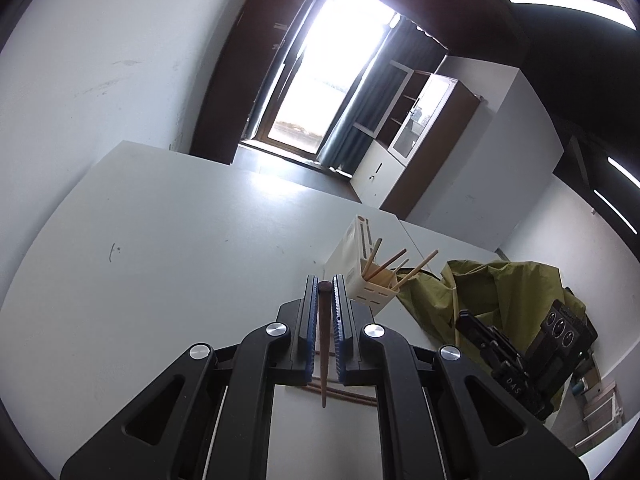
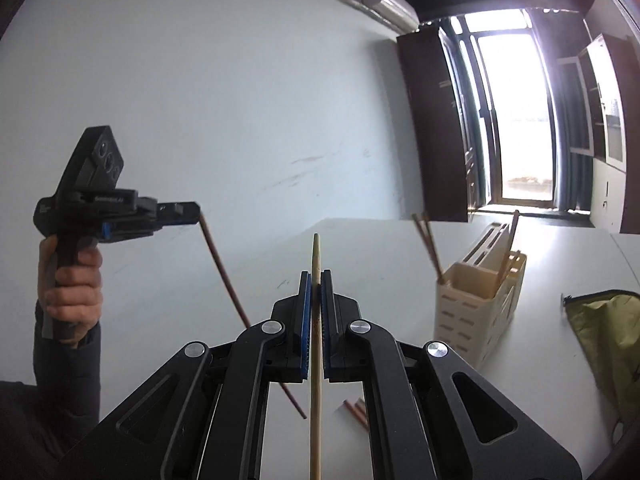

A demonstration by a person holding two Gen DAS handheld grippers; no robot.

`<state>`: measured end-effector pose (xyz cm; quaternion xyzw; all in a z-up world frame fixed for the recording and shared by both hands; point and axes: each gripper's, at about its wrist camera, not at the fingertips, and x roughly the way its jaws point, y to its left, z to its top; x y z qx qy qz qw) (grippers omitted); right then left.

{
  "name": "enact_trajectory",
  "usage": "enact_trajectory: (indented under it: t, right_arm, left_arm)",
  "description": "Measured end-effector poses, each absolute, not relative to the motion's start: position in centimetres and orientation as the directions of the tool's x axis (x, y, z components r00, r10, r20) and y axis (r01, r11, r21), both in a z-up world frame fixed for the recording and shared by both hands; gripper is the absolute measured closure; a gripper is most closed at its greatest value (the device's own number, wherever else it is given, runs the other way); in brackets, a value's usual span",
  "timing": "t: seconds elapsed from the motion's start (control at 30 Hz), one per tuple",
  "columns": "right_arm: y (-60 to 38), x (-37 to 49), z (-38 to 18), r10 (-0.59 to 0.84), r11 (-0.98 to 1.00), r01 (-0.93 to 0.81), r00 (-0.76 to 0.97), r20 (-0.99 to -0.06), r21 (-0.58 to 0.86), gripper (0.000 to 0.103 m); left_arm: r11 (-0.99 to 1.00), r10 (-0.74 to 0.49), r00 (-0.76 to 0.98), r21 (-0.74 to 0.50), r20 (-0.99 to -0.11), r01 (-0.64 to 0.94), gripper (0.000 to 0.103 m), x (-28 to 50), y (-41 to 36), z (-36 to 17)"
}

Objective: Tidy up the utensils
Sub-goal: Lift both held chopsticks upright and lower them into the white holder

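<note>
My left gripper [image 1: 324, 286] is shut on a dark brown chopstick [image 1: 323, 344] that hangs down above the white table [image 1: 180, 240]; it shows in the right wrist view [image 2: 192, 210] at the left with that chopstick [image 2: 228, 284]. My right gripper [image 2: 316, 280] is shut on a light bamboo chopstick [image 2: 316, 360]; the gripper shows in the left wrist view [image 1: 466, 318] at the right. A cream utensil holder [image 1: 362, 276], also in the right wrist view [image 2: 480, 300], holds several chopsticks. More brown chopsticks [image 2: 356, 410] lie on the table below.
An olive green bag [image 1: 500, 292] lies right of the holder, also in the right wrist view [image 2: 608, 340]. A white wall [image 2: 200, 80] runs along the table's far side. A bright window and a cabinet [image 1: 400, 140] stand beyond.
</note>
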<state>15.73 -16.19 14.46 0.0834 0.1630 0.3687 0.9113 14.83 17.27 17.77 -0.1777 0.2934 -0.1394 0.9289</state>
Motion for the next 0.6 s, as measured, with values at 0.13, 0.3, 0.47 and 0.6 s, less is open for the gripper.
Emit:
enact_trajectory:
  t: [0.13,0.3,0.47,0.6]
  right_arm:
    - [-18.1,20.9,17.6,0.680,0.719,-0.637,0.728,-0.090,0.276,0.098]
    - [-18.8,24.5,18.4,0.630,0.742,-0.632,0.771,0.089,0.222,0.098]
    - [-19.0,28.8,16.4,0.593,0.756,-0.609,0.792,0.144,0.238,0.098]
    - [-19.3,31.6,14.8,0.607,0.713,-0.626,0.777,0.168,0.315,0.098]
  left_arm:
    - [0.903,-0.366,0.812,-0.385,-0.455,0.191,0.096,16.4,14.7,20.7]
    - [0.896,-0.383,0.852,-0.367,-0.358,0.249,0.096,17.7,11.7,24.0]
    - [0.915,-0.355,0.878,-0.313,-0.321,0.256,0.096,20.0,8.3,25.9]
    - [0.942,-0.293,0.895,-0.264,-0.336,0.209,0.096,23.0,5.9,26.1]
